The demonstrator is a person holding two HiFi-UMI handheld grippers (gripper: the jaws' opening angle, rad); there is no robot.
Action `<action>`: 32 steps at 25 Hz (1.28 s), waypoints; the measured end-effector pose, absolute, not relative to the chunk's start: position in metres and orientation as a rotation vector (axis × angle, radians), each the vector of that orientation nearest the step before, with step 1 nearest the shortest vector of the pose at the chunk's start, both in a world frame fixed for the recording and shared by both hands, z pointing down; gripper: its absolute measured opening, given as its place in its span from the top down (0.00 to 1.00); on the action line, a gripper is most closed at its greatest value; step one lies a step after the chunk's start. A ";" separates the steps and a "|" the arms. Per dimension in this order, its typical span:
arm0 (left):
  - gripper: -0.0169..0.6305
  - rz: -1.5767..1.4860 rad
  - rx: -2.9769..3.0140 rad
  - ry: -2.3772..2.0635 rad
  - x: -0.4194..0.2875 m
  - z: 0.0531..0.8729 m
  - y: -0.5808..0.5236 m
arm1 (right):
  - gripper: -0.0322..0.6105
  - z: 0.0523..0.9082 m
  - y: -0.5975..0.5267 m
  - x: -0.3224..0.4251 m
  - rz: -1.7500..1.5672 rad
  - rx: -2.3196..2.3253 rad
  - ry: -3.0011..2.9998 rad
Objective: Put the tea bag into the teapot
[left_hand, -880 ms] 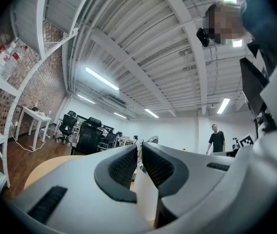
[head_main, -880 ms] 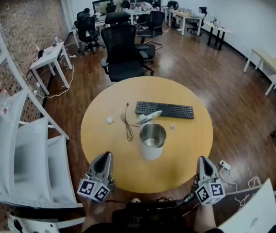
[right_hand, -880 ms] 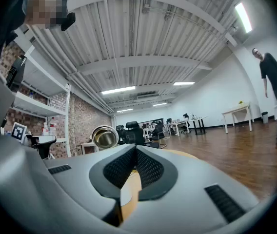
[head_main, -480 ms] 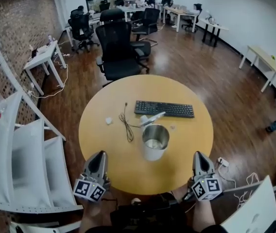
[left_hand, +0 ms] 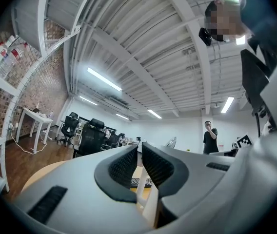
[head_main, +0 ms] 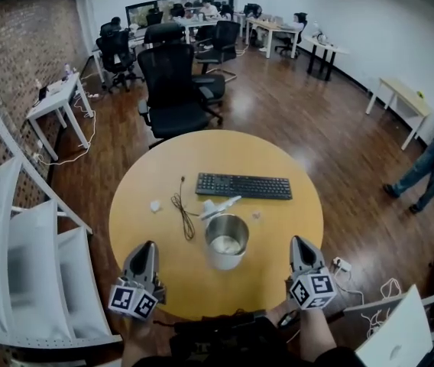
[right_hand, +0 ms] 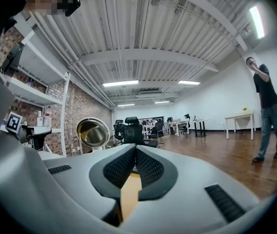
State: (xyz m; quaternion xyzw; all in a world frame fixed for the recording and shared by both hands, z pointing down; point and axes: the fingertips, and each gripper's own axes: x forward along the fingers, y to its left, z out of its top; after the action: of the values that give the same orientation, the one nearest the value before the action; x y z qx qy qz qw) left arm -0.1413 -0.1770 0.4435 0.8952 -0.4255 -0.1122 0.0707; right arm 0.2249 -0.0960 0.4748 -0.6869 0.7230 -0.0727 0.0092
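The teapot, a white pot with a shiny steel mouth, stands near the middle of the round wooden table. A pale lid-like piece lies just behind it. Two small white bits rest on the table, one left of the cable, one right of the pot; which is the tea bag I cannot tell. My left gripper and right gripper hover at the near edge, either side of the pot, both shut and empty. The right gripper view shows the pot's steel mouth left of the closed fingertips.
A black keyboard lies behind the pot and a dark cable to its left. A black office chair stands at the far edge. White shelving is at my left. A person stands at the right.
The head view has shifted, so table and grippers sit lower and further left. A person has walked into the right side. Nothing on the table has moved, and both grippers stay shut.
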 end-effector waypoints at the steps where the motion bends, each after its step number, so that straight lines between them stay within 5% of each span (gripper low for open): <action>1: 0.93 -0.339 2.694 -1.287 -0.138 0.443 -0.181 | 0.95 0.474 -0.103 0.226 -0.222 -2.154 2.274; 9: 0.93 -0.289 2.673 -1.326 -0.105 0.454 -0.212 | 0.93 0.489 -0.165 0.235 -0.243 -2.109 2.435; 17: 0.93 -0.192 2.617 -1.368 -0.090 0.484 -0.237 | 0.67 0.574 -0.222 0.244 -0.460 -2.121 2.625; 21: 0.93 -0.142 2.572 -1.398 -0.088 0.498 -0.244 | 0.67 0.610 -0.245 0.250 -0.559 -2.113 2.695; 25: 0.93 -0.080 2.522 -1.439 -0.093 0.514 -0.245 | 0.56 0.642 -0.267 0.249 -0.647 -2.102 2.778; 32: 0.93 -0.011 2.425 -1.494 -0.105 0.529 -0.244 | 0.55 0.694 -0.293 0.243 -0.745 -2.144 2.897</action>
State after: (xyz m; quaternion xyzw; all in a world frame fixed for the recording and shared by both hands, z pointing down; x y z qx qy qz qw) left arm -0.1047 -0.2438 0.5293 0.8422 -0.5188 -0.0039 0.1464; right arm 0.2430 -0.2931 0.6944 -0.5615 0.7588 -0.1952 -0.2661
